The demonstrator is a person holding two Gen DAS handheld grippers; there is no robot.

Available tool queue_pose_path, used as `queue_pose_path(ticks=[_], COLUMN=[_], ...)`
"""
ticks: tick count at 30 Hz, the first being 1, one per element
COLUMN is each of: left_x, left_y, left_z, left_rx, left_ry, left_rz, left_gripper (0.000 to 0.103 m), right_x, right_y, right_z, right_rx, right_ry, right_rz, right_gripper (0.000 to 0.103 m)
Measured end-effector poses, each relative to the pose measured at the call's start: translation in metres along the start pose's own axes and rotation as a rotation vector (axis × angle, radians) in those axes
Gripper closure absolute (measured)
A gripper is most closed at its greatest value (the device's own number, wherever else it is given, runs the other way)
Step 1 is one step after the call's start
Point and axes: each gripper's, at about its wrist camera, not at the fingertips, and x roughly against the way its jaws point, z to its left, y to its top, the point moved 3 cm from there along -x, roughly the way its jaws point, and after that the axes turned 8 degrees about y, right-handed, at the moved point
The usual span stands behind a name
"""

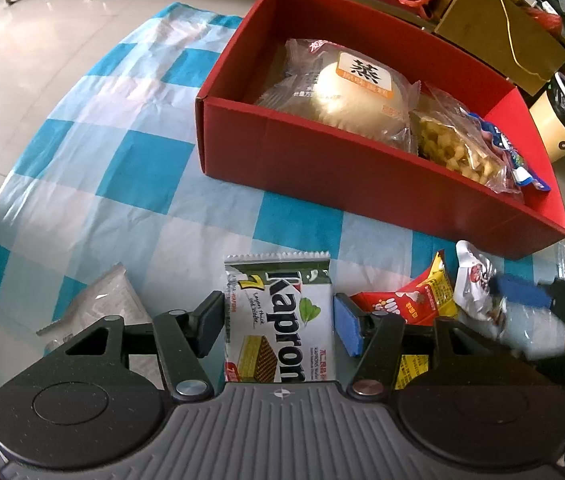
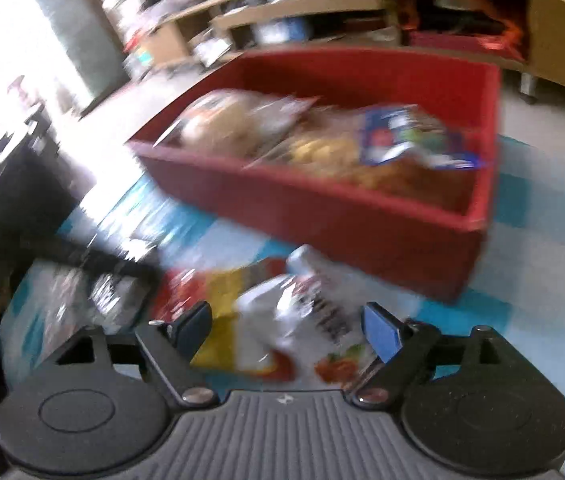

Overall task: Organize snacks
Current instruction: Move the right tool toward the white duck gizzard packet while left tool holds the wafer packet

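The left gripper is closing narrowly on the Kaprons wafer packet, pads pressing its edges for lifting; the right gripper is straddling the white packet wide, not gripping; beyond, the red box is already holding the bun.

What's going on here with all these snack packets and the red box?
A person with a claw in each hand is sorting snacks into the red box, which already holds a wrapped steamed bun, a bag of yellow crisps and a blue packet. The left claw is closed on the Kaprons wafer packet on the blue checked tablecloth. The right claw is open over a white packet beside a red and yellow one.
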Motion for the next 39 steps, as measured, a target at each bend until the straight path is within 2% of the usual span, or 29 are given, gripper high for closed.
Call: queue_pose_path(ticks=[2,4,6,7,8,12,15,16,18,20,24,27,28,30,31,33,36,38,39], left_x=[0.0,0.0,0.0,0.0,-0.001,-0.001,-0.002,-0.002,-0.003,-0.004,-0.006,-0.005,-0.006,-0.007,-0.007,-0.008,-0.009,-0.012,-0.012], left_y=[0.0,0.0,-0.001,-0.001,-0.001,-0.002,-0.005,-0.005,-0.006,-0.007,-0.01,-0.011,-0.011,-0.011,-0.011,-0.011,-0.011,-0.011,-0.011], left_z=[0.0,0.001,0.003,0.003,0.003,0.0,-0.006,-0.009,-0.013,-0.016,-0.02,-0.018,-0.018,-0.018,-0.018,-0.018,-0.018,-0.016,-0.014], left_rx=[0.001,0.004,0.005,0.005,0.004,-0.011,-0.034,-0.044,-0.062,-0.074,-0.104,-0.106,-0.104,-0.103,-0.103,-0.101,-0.101,-0.092,-0.088], left_ry=[-0.004,-0.011,-0.016,-0.017,-0.017,-0.002,0.005,0.012,0.021,0.019,0.026,0.019,0.018,0.018,0.019,0.024,0.024,0.031,0.024], left_rz=[0.002,0.004,0.006,0.006,0.005,-0.003,-0.011,-0.014,-0.02,-0.021,-0.027,-0.028,-0.026,-0.022,-0.023,-0.02,-0.017,-0.001,-0.001], left_gripper=[0.037,0.037,0.037,0.037,0.036,0.034,0.029,0.028,0.023,0.019,0.016,0.015,0.014,0.011,0.011,0.009,0.006,0.0,0.0], right_x=[0.003,0.009,0.019,0.022,0.025,0.015,0.003,0.0,-0.004,-0.007,-0.004,0.003,0.003,0.004,0.004,0.003,0.006,0.01,0.012], right_y=[-0.008,-0.019,-0.026,-0.029,-0.03,-0.022,-0.013,-0.012,-0.011,-0.012,-0.013,-0.009,-0.009,-0.009,-0.009,-0.011,-0.013,-0.015,-0.015], right_z=[0.012,0.023,0.035,0.039,0.04,0.026,0.011,0.008,0.011,0.011,0.005,0.002,0.0,-0.001,0.002,0.007,0.004,0.002,0.001], right_rx=[-0.015,-0.059,-0.056,-0.053,-0.05,-0.066,-0.151,-0.161,-0.172,-0.178,-0.187,-0.169,-0.163,-0.142,-0.108,-0.046,-0.053,-0.06,-0.057], right_ry=[0.052,0.152,0.225,0.217,0.174,-0.053,-0.133,-0.153,-0.154,-0.141,-0.109,-0.058,-0.053,-0.1,-0.135,-0.182,-0.174,-0.166,-0.169], right_rz=[0.047,0.088,0.084,0.067,0.053,0.027,0.007,0.008,-0.003,-0.024,-0.037,0.001,0.011,0.013,0.02,0.025,0.008,-0.005,-0.008], right_gripper=[0.021,0.021,0.021,0.021,0.021,0.021,0.021,0.018,0.011,0.0,0.0,0.0,0.001,0.008,0.015,0.018,0.023,0.033,0.034])
